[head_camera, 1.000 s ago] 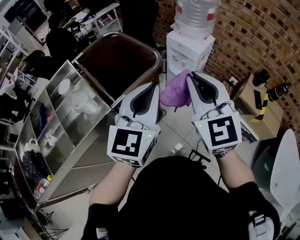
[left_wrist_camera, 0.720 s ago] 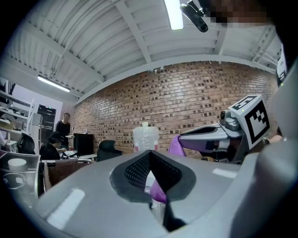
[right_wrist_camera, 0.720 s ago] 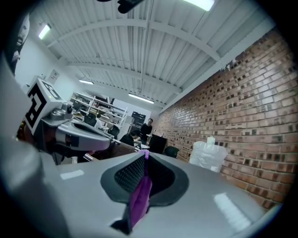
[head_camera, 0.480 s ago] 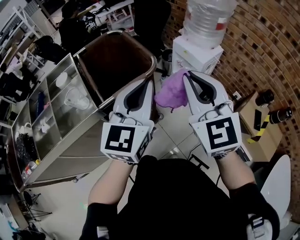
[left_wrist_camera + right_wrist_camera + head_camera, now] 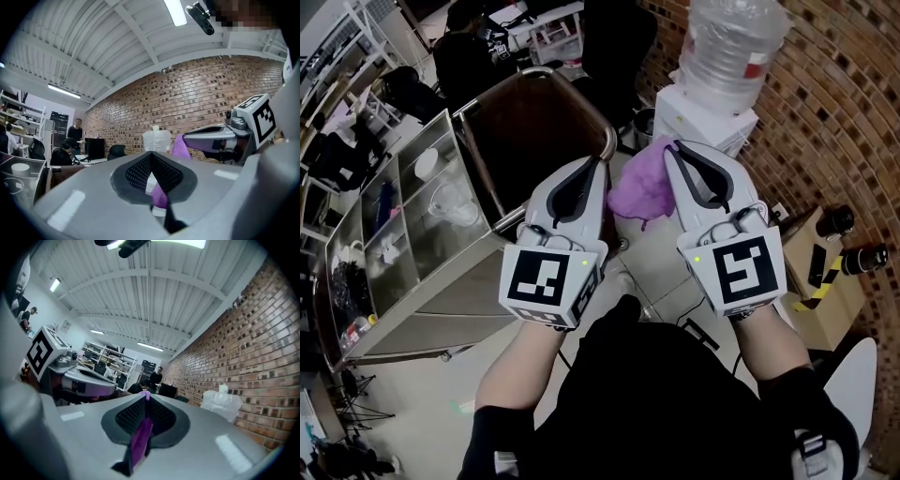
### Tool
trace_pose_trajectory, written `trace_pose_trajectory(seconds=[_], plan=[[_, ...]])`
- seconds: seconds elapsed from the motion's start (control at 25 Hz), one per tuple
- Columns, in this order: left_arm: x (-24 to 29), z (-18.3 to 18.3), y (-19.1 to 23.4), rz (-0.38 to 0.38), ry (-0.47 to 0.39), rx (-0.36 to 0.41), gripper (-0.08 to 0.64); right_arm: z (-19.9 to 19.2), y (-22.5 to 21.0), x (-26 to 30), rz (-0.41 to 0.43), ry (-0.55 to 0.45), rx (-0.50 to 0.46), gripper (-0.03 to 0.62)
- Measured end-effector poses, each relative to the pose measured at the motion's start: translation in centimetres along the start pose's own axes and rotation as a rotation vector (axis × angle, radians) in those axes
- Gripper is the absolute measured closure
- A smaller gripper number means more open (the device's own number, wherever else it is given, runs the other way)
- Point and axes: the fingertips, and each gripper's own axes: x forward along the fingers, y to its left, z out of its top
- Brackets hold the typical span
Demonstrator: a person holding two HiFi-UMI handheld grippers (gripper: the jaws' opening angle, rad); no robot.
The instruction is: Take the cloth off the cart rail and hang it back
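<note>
Between your two grippers, just beside the cart rail [image 5: 607,139], the purple cloth [image 5: 643,187] is hanging bunched. Left gripper [image 5: 600,163] and right gripper [image 5: 674,150] jaws are each pinching its edge. It is judged light and limp; gripping separated top corners is advisable.

Cloth [image 5: 642,187] up in air, strung between two claws. Left claw [image 5: 600,169] clamped on its left edge, right claw [image 5: 672,150] clamped on its right edge. Cart [image 5: 450,281] down at left; bag [image 5: 534,131] at cart's far end, ringed by rail [image 5: 611,141]. Rail corner just beside left claw tip, below it. Water dispenser [image 5: 705,117] beyond right claw, bottle [image 5: 731,47] on top. Brick wall [image 5: 834,122] behind dispenser, running along right.
</note>
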Motion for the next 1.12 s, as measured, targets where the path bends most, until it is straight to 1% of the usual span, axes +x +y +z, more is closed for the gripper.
trace_pose_trajectory(seconds=[0.24, 0.48, 0.52, 0.56, 0.6, 0.64, 0.68, 0.72, 0.76, 0.8, 0.84, 0.88, 0.92, 0.96, 1.0, 1.08, 1.12], plan=[[3.1, -0.2, 1.6, 0.016, -0.016, 0.028, 0.563, 0.1, -2.3, 3.0, 0.022, -0.022, -0.011, 0.571], [6.8, -0.8, 4.3, 0.054, -0.021, 0.03, 0.563, -0.1, -4.7, 7.4, 0.058, -0.027, -0.029, 0.571], [7.3, -1.1, 4.9, 0.066, 0.0, 0.022, 0.563, 0.0, -5.1, 8.3, 0.068, -0.034, -0.033, 0.571], [7.7, -1.6, 5.3, 0.08, 0.047, 0.004, 0.563, 0.4, -5.5, 9.2, 0.078, -0.06, -0.038, 0.571], [8.0, -2.1, 5.7, 0.093, 0.109, -0.02, 0.563, 1.2, -5.9, 10.2, 0.087, -0.116, -0.046, 0.571], [8.4, -2.4, 6.1, 0.105, 0.152, -0.037, 0.563, 2.3, -6.4, 11.1, 0.097, -0.182, -0.054, 0.571], [9.0, -2.2, 6.6, 0.114, 0.157, -0.04, 0.564, 3.0, -6.9, 12.0, 0.106, -0.213, -0.058, 0.571], [9.8, -1.7, 7.2, 0.121, 0.131, -0.029, 0.563, 2.8, -7.3, 12.7, 0.115, -0.183, -0.058, 0.571], [10.5, -1.2, 7.9, 0.127, 0.095, -0.013, 0.563, 2.2, -7.6, 13.5, 0.123, -0.125, -0.056, 0.571], [11.1, -0.8, 8.6, 0.133, 0.062, 0.0, 0.564, 2.0, -7.8, 14.2, 0.132, -0.096, -0.056, 0.571], [11.8, -0.4, 9.3, 0.137, 0.03, 0.013, 0.563, 2.6, -8.0, 15.1, 0.141, -0.13, -0.058, 0.571], [12.3, -0.2, 9.9, 0.141, 0.008, 0.019, 0.563, 3.8, -8.2, 16.0, 0.15, -0.201, -0.061, 0.571], [12.8, -0.1, 10.5, 0.149, 0.011, 0.015, 0.564, 4.7, -8.3, 16.9, 0.161, -0.254, -0.063, 0.571], [13.0, -0.2, 11.0, 0.16, 0.034, 0.003, 0.565, 5.1, -8.4, 17.7, 0.172, -0.259, -0.064, 0.571], [13.3, -0.2, 11.6, 0.171, 0.049, -0.004, 0.564, 4.9, -8.5, 18.4, 0.181, -0.214, -0.065, 0.571], [14.2, 0.6, 12.8, 0.182, 0.013, 0.015, 0.563, 4.1, -8.7, 19.7, 0.197, -0.089, -0.069, 0.571], [14.6, 1.0, 13.5, 0.187, -0.001, 0.018, 0.564, 4.1, -8.8, 20.4, 0.205, -0.065, -0.074, 0.571]])
